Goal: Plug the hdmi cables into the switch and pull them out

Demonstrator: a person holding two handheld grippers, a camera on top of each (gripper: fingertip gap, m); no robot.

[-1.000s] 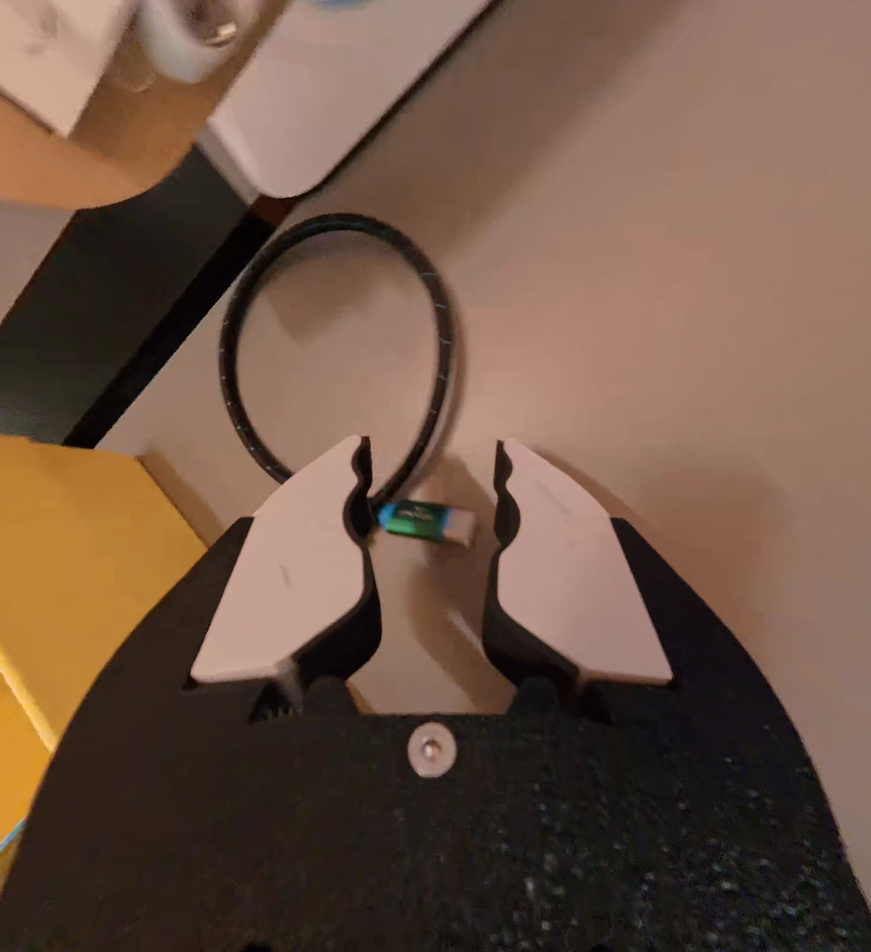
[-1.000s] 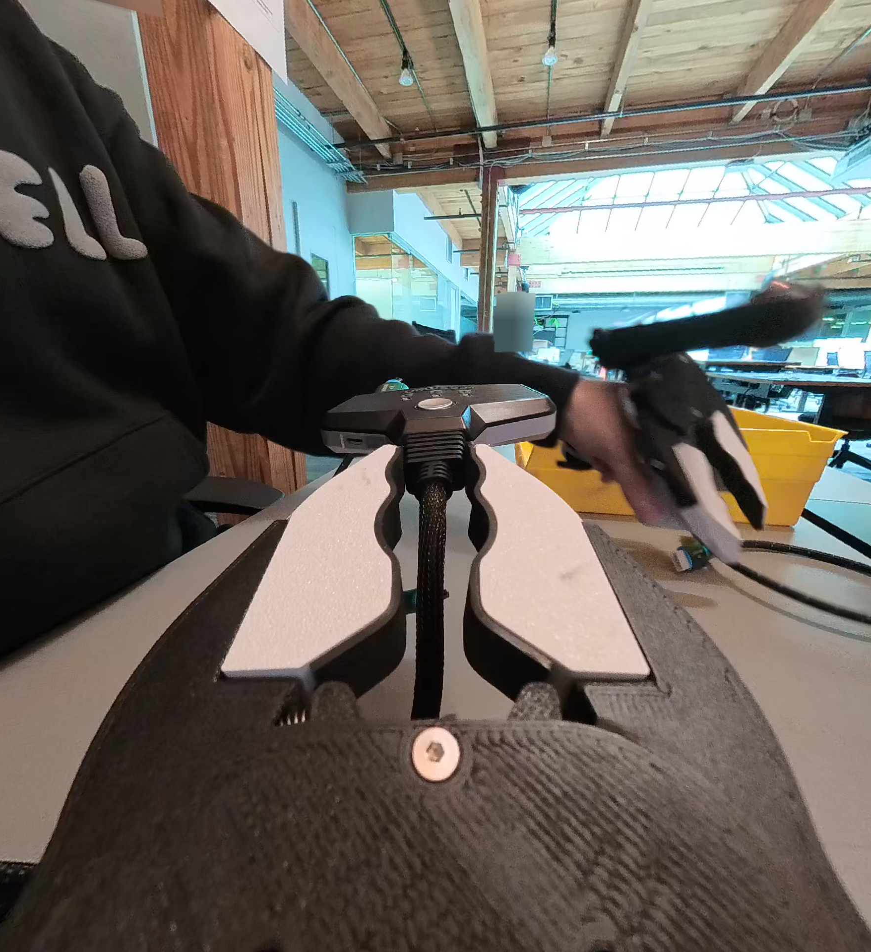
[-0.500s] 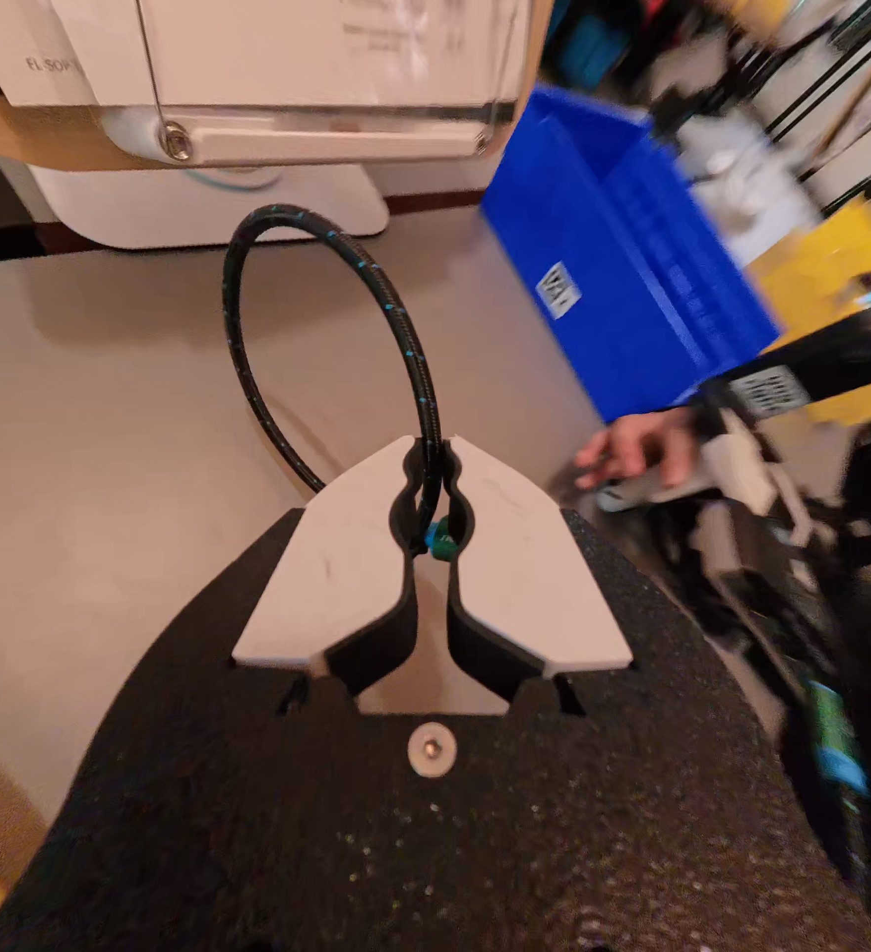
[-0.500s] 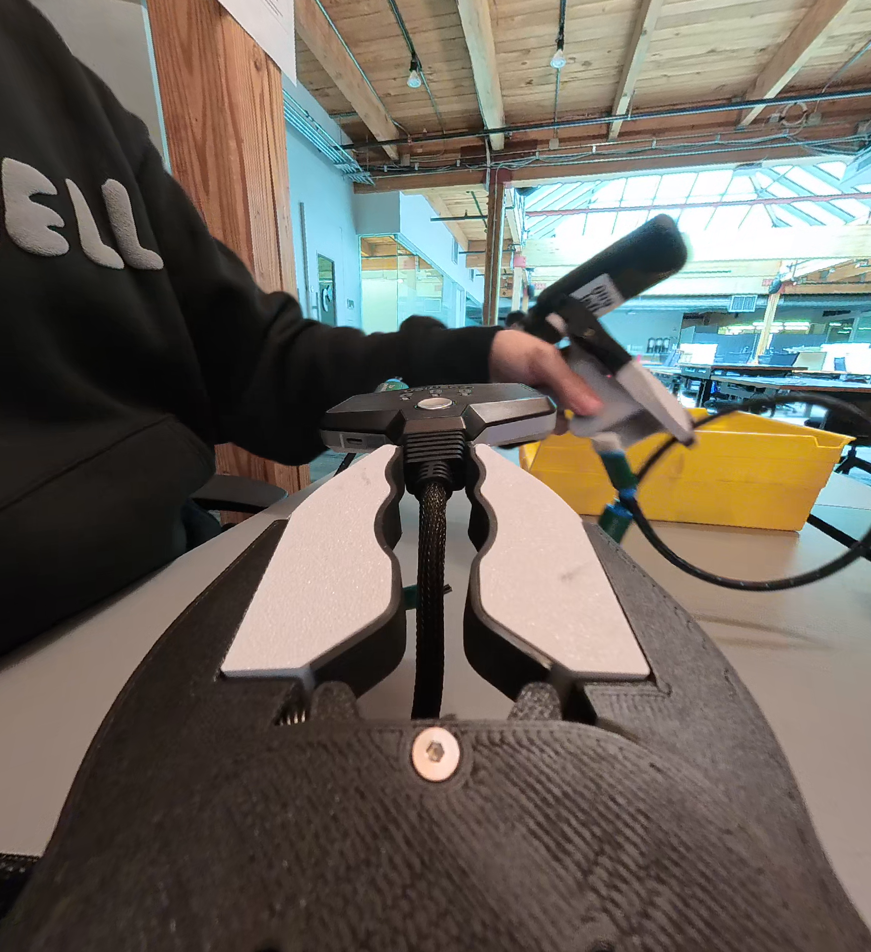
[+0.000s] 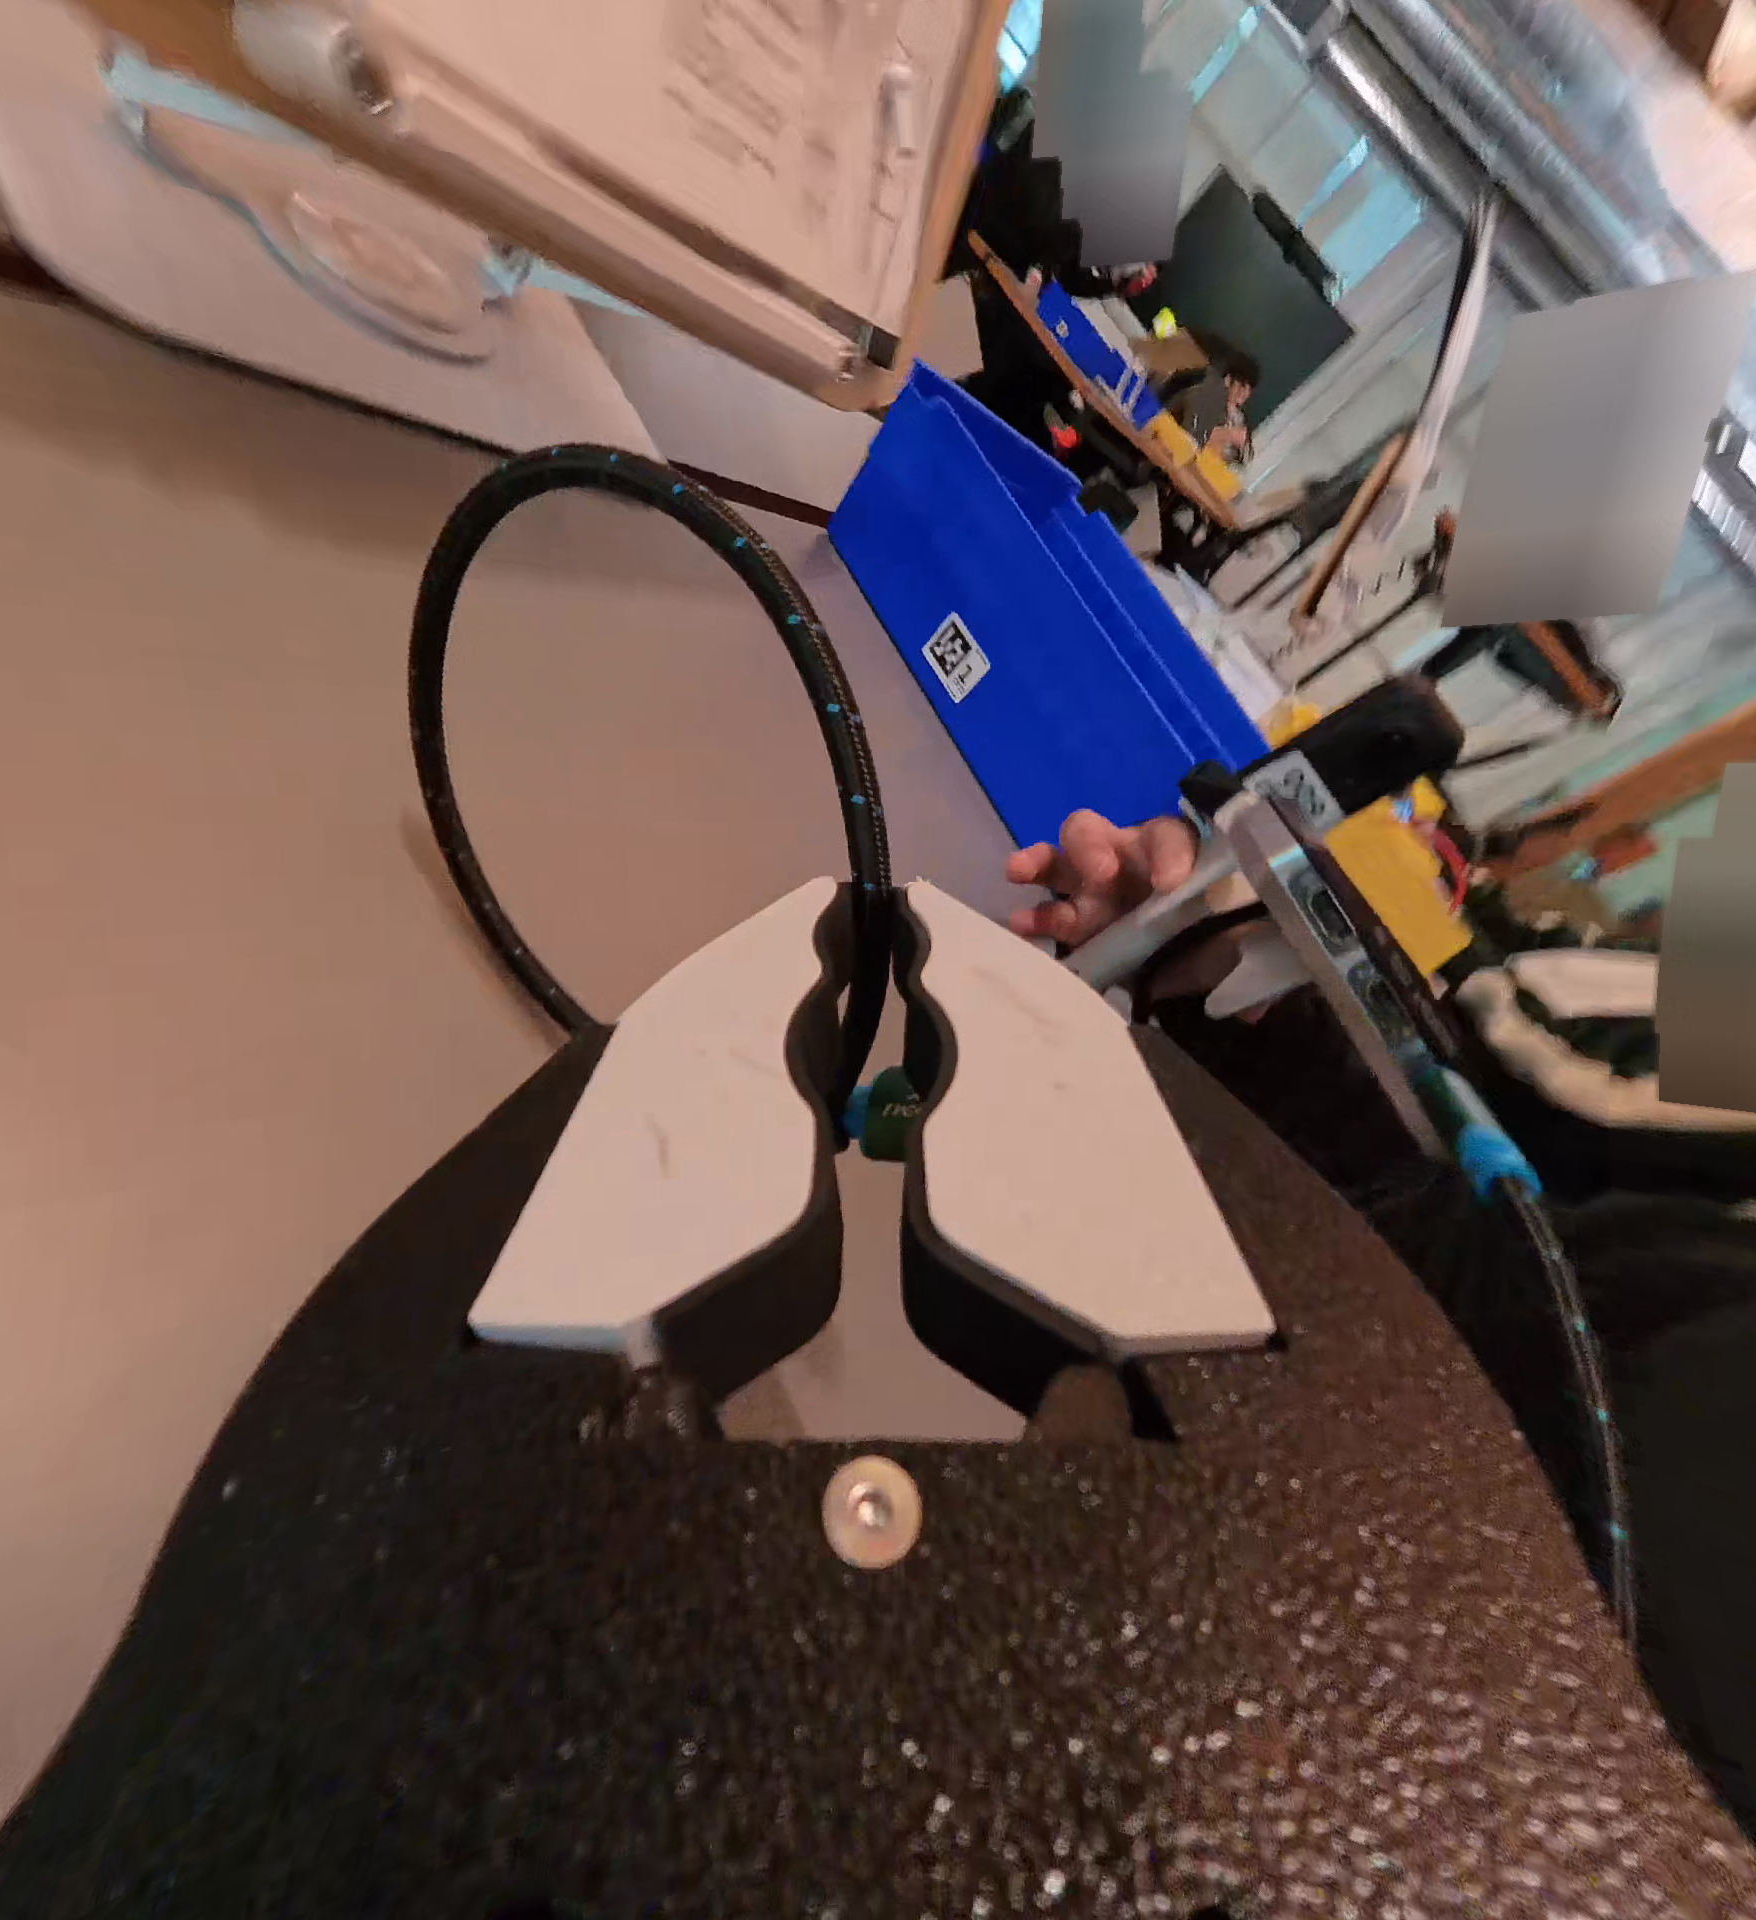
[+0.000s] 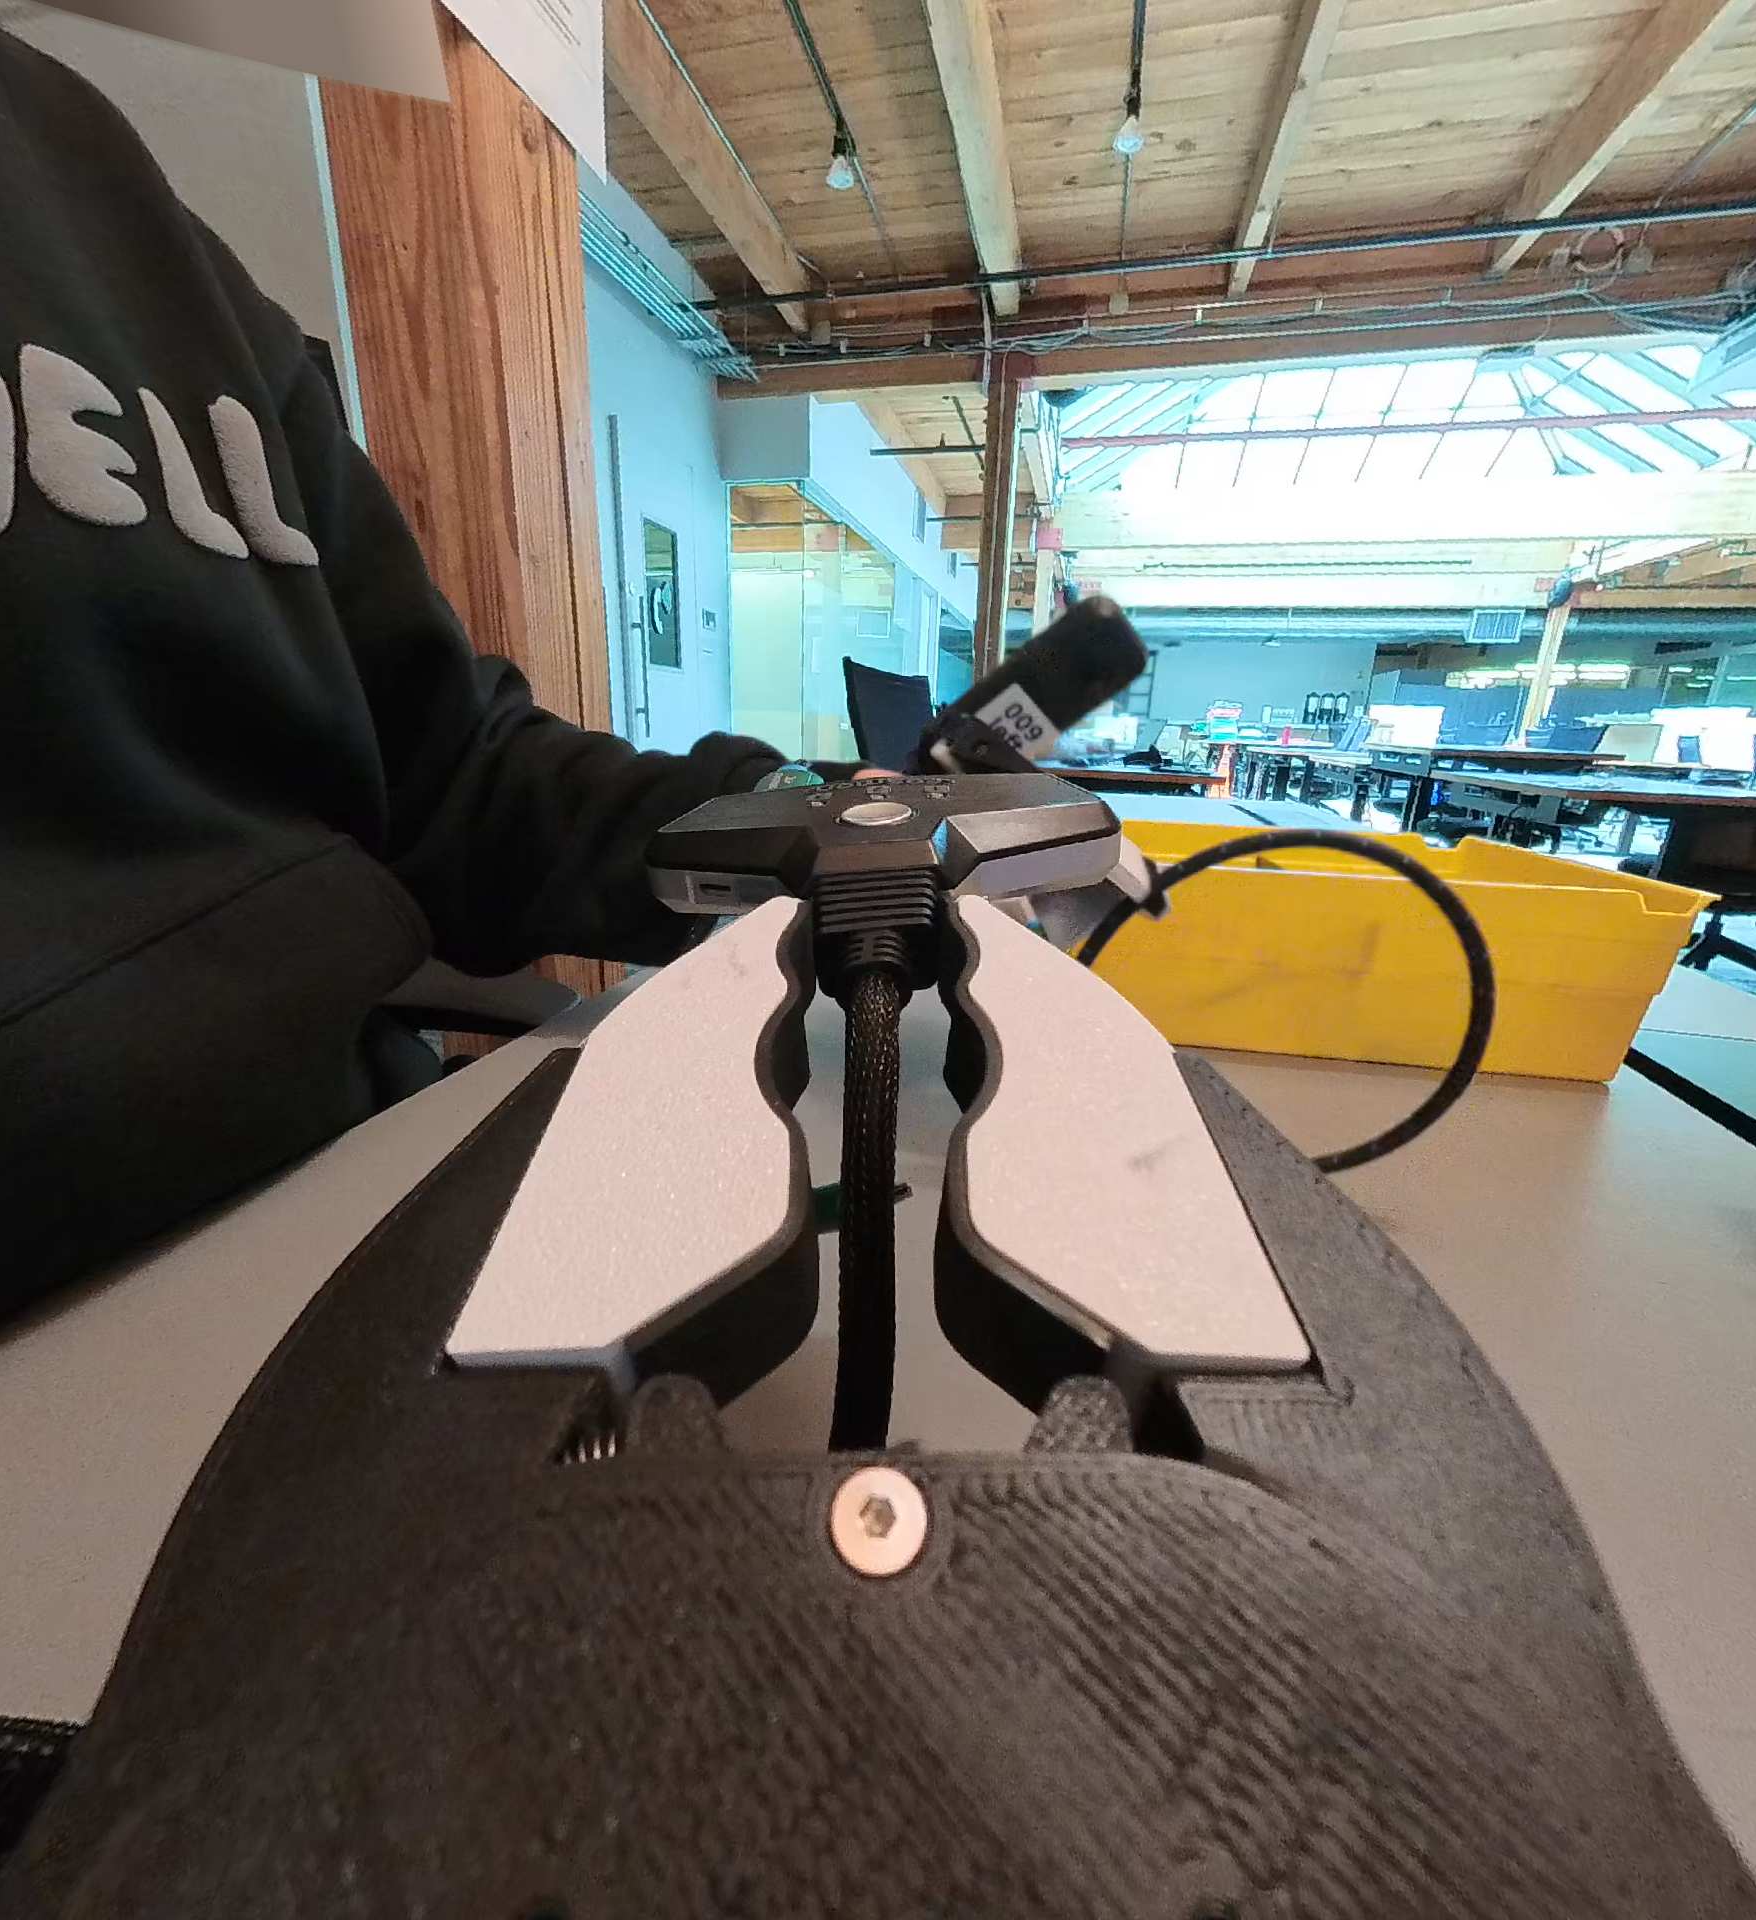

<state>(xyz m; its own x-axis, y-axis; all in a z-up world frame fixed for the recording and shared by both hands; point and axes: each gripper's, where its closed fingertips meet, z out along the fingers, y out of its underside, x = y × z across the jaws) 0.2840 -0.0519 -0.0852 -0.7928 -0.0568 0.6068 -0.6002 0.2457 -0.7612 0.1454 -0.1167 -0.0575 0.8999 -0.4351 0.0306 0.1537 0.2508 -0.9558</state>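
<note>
My left gripper (image 5: 874,896) is shut on a black braided HDMI cable (image 5: 645,488) just behind its green and blue plug (image 5: 889,1112), which sits between my fingers. The cable loops up ahead of the fingertips. My right gripper (image 6: 874,920) is shut on the ribbed neck of the black and silver switch (image 6: 884,831) and holds it level above the table, with its braided lead (image 6: 869,1195) running back between the fingers. The left gripper (image 6: 1045,681) shows just behind the switch, its fingertips hidden, with the cable loop (image 6: 1466,935) to the right. The switch (image 5: 1310,894) appears edge-on at right in the left wrist view.
A yellow bin (image 6: 1373,987) stands on the grey table (image 6: 1580,1299) behind the switch. A blue bin (image 5: 1040,665) and a white appliance (image 5: 230,229) stand at the table's far side. A person in a black sweater (image 6: 126,779) sits at the left. A wooden post (image 6: 458,520) stands behind.
My left gripper closed on the cable by its plug, lifted it off the table and carried it over to the switch. My right gripper has kept still, holding the switch.
</note>
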